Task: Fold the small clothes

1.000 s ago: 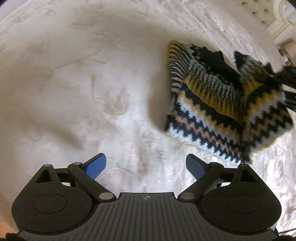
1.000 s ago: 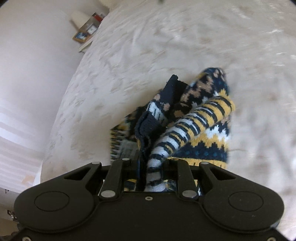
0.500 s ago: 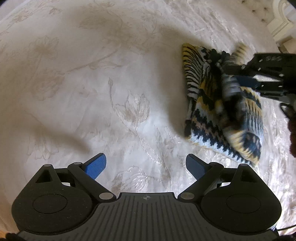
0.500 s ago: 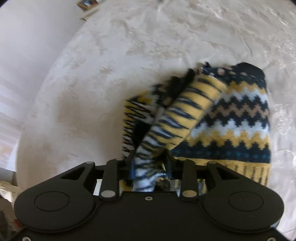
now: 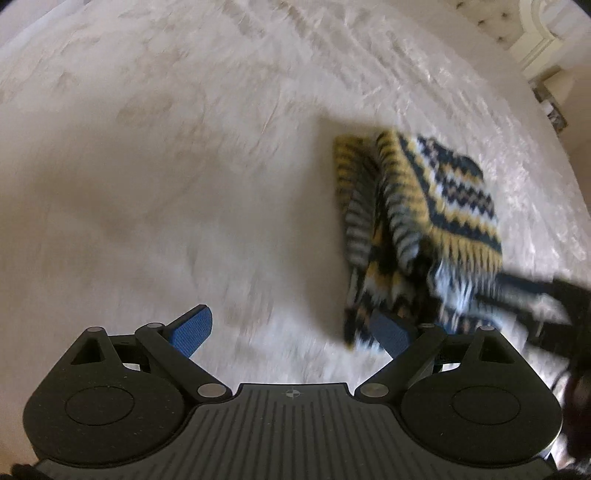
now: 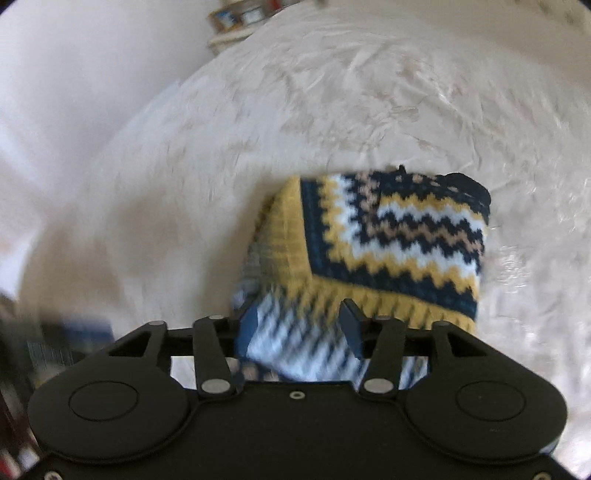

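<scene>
A small knitted sweater point(image 5: 424, 221) with navy, yellow, white and tan zigzag stripes lies folded on the cream bedspread point(image 5: 184, 166). In the right wrist view the sweater point(image 6: 399, 236) fills the middle, its yellow ribbed hem toward me. My right gripper point(image 6: 301, 319) has its jaws parted, with the striped sleeve cloth lying loosely between the blue pads point(image 6: 249, 321). The right gripper also shows at the right edge of the left wrist view point(image 5: 517, 291), blurred. My left gripper point(image 5: 291, 325) is open and empty, just left of the sweater's near corner.
The bedspread point(image 6: 332, 110) has a raised flower pattern and stretches widely left of the sweater. A cream tufted headboard point(image 5: 532, 33) stands at the far right. A shelf with small items point(image 6: 240, 18) stands past the bed edge. Both views are motion-blurred.
My right gripper has opened; it was shut on the sleeve before. The sleeve has been laid over the folded body. The left gripper has drifted closer to the sweater, still open.
</scene>
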A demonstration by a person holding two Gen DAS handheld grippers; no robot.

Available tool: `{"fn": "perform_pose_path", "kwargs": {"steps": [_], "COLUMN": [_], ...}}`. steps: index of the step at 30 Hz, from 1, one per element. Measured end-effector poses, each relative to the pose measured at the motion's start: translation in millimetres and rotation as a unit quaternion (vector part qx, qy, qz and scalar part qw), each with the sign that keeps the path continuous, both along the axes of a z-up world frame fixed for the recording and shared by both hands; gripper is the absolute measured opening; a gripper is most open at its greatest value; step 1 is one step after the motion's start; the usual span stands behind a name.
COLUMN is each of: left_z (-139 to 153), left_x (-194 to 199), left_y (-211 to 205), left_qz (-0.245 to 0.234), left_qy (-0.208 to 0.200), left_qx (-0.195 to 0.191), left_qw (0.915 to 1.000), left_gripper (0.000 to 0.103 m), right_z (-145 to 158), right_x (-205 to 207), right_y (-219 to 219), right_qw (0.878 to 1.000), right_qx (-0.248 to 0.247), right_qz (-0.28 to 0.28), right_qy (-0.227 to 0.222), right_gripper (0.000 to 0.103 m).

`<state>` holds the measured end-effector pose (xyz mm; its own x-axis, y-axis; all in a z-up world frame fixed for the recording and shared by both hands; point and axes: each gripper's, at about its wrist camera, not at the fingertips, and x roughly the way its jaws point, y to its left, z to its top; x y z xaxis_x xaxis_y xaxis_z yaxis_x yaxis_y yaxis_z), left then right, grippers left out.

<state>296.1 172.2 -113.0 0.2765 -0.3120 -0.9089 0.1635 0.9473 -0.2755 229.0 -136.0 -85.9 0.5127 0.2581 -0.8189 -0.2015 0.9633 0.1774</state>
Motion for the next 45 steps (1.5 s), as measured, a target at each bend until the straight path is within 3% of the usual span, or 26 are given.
{"fn": "perform_pose_path", "kwargs": {"steps": [4,6,12,14,16,17,18,21,26,32,34,36,37,39,40,42,45], "left_z": [7.2,9.5,4.2,2.6,-0.1,-1.1,-2.4,-5.4,-16.1,-36.2,-41.2,-44.8,-45.8,-46.3,-45.6,-44.4,-27.1], "left_x": [24.2,36.4,67.2,75.4,82.9,85.6,87.9,91.3,91.9,97.4,99.9,102.4,103.3,103.2,101.8,98.9,91.1], "left_y": [-12.0,-19.3,-47.5,-58.2,-69.3,-73.0,-77.3,-88.4,-102.9,-114.5,-118.3,-122.0,-123.9,-126.0,-125.2,-121.8,-119.2], "left_qz": [-0.008,-0.011,-0.022,-0.031,-0.039,-0.040,-0.042,-0.049,-0.057,-0.049,-0.047,-0.047,-0.048,-0.054,-0.056,-0.055,-0.070], "left_qy": [-0.004,0.000,0.032,0.041,0.052,0.059,0.067,0.083,0.107,0.140,0.142,0.143,0.142,0.129,0.116,0.104,0.067], "left_qx": [-0.016,-0.029,-0.072,-0.083,-0.091,-0.095,-0.100,-0.114,-0.116,-0.134,-0.138,-0.134,-0.120,-0.103,-0.103,-0.114,-0.108], "left_qw": [0.9998,0.9995,0.9966,0.9952,0.9938,0.9929,0.9918,0.9887,0.9858,0.9798,0.9791,0.9794,0.9814,0.9848,0.9862,0.9866,0.9894], "left_gripper": [0.094,0.094,0.093,0.094,0.094,0.094,0.094,0.094,0.093,0.093,0.088,0.067,0.062,0.033,0.025,0.018,0.017], "right_z": [-11.1,-17.1,-31.4,-37.4,-42.0,-43.1,-41.7,-27.3,-6.5,-5.5,-9.4,-11.8,-11.6,-12.6,-12.9,-13.3,-10.8], "right_x": [-28.8,-38.0,-49.5,-43.2,-36.8,-33.3,-29.4,-23.4,-22.9,-26.7,-28.4,-29.0,-29.6,-30.3,-31.0,-33.1,-37.2], "right_y": [26.1,41.1,79.6,85.0,85.0,82.6,77.8,52.2,15.3,5.2,8.1,9.5,10.3,11.3,12.1,13.1,14.6], "right_qw": [0.996,0.992,0.976,0.973,0.973,0.975,0.978,0.991,0.996,0.998,0.998,0.998,0.998,0.998,0.998,0.998,0.998], "right_qx": [-0.060,-0.093,-0.160,-0.175,-0.179,-0.177,-0.167,-0.111,-0.060,-0.032,-0.028,-0.025,-0.024,-0.021,-0.020,-0.018,-0.012], "right_qz": [0.057,0.080,0.130,0.132,0.128,0.125,0.113,0.058,-0.002,-0.017,-0.012,-0.008,-0.007,-0.005,-0.005,-0.005,-0.003], "right_qy": [-0.022,-0.037,-0.067,-0.070,-0.064,-0.057,-0.052,-0.057,-0.067,-0.057,-0.055,-0.054,-0.054,-0.054,-0.054,-0.053,-0.054], "right_gripper": [0.066,0.073,0.074,0.072,0.061,0.030,0.016,0.016,0.016,0.016,0.016,0.016,0.016,0.016,0.016,0.016,0.016]}}
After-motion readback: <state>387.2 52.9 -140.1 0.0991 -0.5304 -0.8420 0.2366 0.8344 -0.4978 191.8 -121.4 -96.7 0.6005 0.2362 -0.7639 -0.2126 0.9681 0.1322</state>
